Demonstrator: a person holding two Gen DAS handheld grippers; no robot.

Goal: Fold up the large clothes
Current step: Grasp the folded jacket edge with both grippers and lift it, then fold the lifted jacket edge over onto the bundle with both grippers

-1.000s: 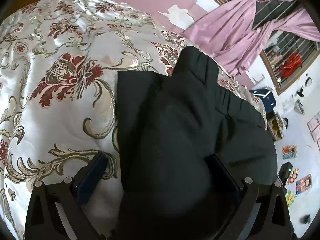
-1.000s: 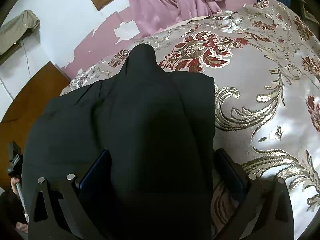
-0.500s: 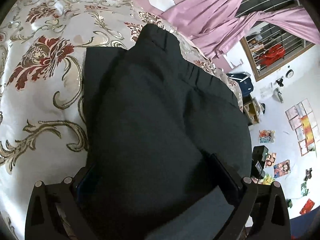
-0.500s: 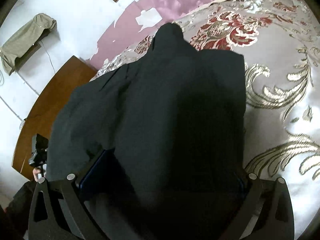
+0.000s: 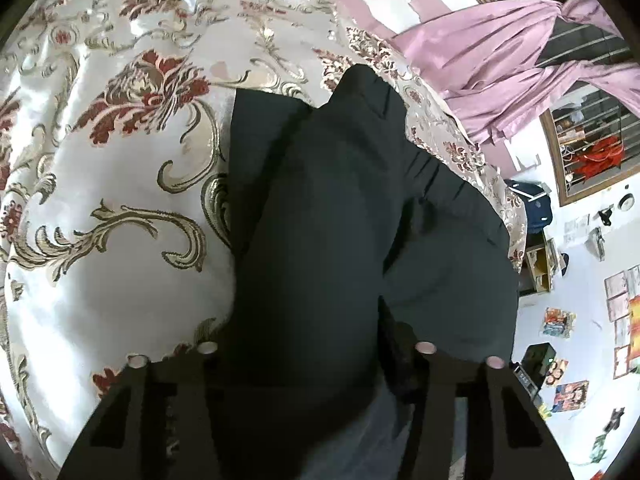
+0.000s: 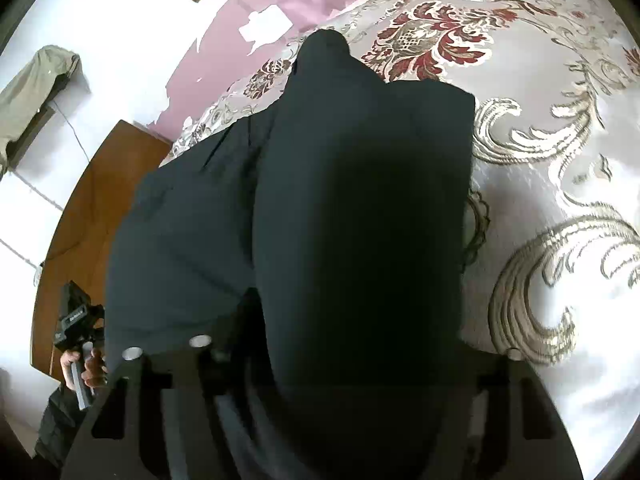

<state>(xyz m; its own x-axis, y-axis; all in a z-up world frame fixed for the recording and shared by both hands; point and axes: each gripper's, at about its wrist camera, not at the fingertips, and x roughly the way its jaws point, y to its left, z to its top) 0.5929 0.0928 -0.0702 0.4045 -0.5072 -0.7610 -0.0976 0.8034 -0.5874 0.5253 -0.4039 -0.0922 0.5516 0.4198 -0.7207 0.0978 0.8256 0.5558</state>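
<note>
we are pinching the black garment (image 5: pixel 320 208) in both the left gripper (image 5: pixel 308 360) and right gripper (image 6: pixel 352 360) | it is draping frame-centre over the bed (image 5: pixel 120 200) | soft, limp, fairly heavy; holding its near edge

The trousers (image 5: pixel 340 220) were plain black. The bedspread (image 5: pixel 120 160) was shiny white satin, patterned with dark red flowers and gold scrolls. The curtains (image 5: pixel 500 60) were lilac, the wall (image 6: pixel 224 52) pink with white patches, the headboard (image 6: pixel 92 200) brown wood.
</note>
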